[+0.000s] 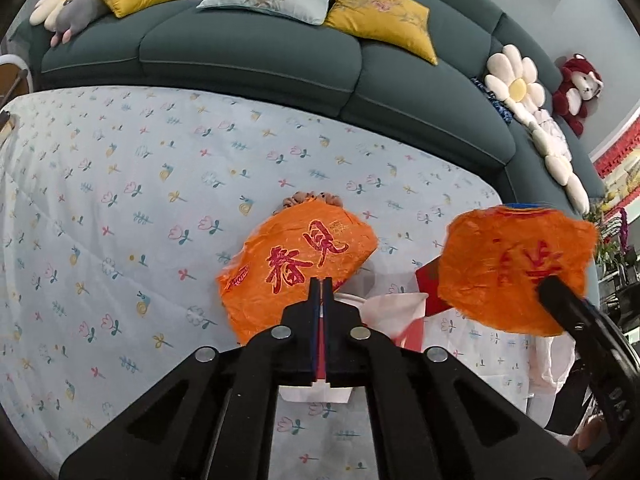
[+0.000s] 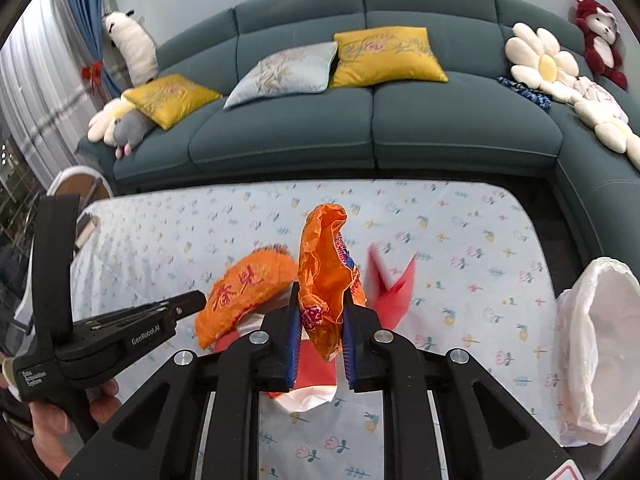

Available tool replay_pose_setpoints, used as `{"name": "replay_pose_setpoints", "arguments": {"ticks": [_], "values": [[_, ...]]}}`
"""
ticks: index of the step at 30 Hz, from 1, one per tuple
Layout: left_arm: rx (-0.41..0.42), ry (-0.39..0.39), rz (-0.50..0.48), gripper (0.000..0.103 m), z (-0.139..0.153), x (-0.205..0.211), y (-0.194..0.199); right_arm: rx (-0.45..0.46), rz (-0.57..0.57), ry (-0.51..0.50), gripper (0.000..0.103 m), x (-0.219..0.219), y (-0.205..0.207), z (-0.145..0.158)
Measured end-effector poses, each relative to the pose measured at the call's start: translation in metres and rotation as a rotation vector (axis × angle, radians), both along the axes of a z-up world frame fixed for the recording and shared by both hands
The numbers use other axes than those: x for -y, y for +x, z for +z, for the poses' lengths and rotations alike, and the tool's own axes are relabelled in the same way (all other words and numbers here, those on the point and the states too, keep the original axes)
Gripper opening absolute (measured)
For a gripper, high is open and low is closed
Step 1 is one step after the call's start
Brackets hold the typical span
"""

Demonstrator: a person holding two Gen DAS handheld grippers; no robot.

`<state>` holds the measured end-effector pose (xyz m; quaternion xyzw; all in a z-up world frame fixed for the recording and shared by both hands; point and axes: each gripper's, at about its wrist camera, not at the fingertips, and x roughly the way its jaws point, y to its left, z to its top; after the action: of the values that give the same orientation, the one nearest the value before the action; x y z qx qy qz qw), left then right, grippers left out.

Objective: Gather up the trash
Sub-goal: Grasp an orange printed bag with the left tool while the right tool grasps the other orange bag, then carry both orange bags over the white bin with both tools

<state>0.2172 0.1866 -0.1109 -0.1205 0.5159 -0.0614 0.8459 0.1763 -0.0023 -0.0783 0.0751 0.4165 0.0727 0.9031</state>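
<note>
Right hand-held gripper (image 2: 322, 322) | clamps orange wrapper (image 2: 326, 264) (raised) | second wrapper (image 2: 244, 286) left

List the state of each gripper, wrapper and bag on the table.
Left gripper: shut, empty.
Right gripper: shut on crumpled orange plastic wrapper, lifted.
Second orange wrapper with red characters: lying on table.
White plastic trash bag: mouth open.
</note>
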Motion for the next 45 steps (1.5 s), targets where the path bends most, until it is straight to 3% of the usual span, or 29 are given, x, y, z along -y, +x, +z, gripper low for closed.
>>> {"name": "replay_pose_setpoints", "arguments": {"ticks": [1, 3, 5, 8, 12, 15, 18, 20, 24, 25, 35, 45], "values": [[-0.015, -0.003, 0.003, 0.036, -0.002, 0.0, 0.003, 0.002, -0.005, 0.003, 0.016, 0.003, -0.001, 0.002], [-0.002, 0.021, 0.012, 0.068, -0.002, 0.0, 0.004, 0.006, -0.015, 0.012, 0.016, 0.011, -0.002, 0.005], [0.025, 0.097, -0.025, 0.071, -0.003, 0.007, 0.009, 0.005, -0.019, 0.014, 0.016, 0.015, 0.0, 0.006], [0.005, 0.152, -0.067, 0.082, -0.015, 0.013, 0.024, 0.003, -0.024, 0.014, 0.016, 0.017, 0.006, 0.004], [-0.063, 0.125, -0.089, 0.085, -0.036, 0.012, 0.045, -0.006, -0.022, 0.014, 0.016, 0.011, 0.016, -0.003], [-0.114, 0.1, -0.084, 0.085, -0.054, 0.01, 0.054, -0.023, -0.02, 0.015, 0.016, 0.008, 0.026, -0.012], [-0.141, 0.082, -0.076, 0.061, -0.066, 0.008, 0.054, -0.039, -0.019, 0.018, 0.016, 0.004, 0.032, -0.022], [-0.131, 0.084, -0.066, 0.051, -0.067, 0.007, 0.051, -0.047, -0.014, 0.021, 0.016, 0.002, 0.033, -0.026], [-0.12, 0.075, -0.057, 0.02, -0.061, 0.007, 0.044, -0.048, -0.009, 0.028, 0.016, 0.002, 0.032, -0.028], [-0.111, 0.07, -0.054, 0.018, -0.057, 0.007, 0.041, -0.046, -0.011, 0.033, 0.016, 0.004, 0.03, -0.027], [0.036, 0.059, -0.069, 0.017, 0.014, 0.032, 0.013, 0.047, -0.046, 0.076, 0.016, 0.032, 0.009, 0.019], [0.141, 0.039, -0.153, 0.017, 0.081, 0.098, -0.014, 0.151, -0.113, 0.088, 0.016, 0.083, -0.026, 0.072]]}}
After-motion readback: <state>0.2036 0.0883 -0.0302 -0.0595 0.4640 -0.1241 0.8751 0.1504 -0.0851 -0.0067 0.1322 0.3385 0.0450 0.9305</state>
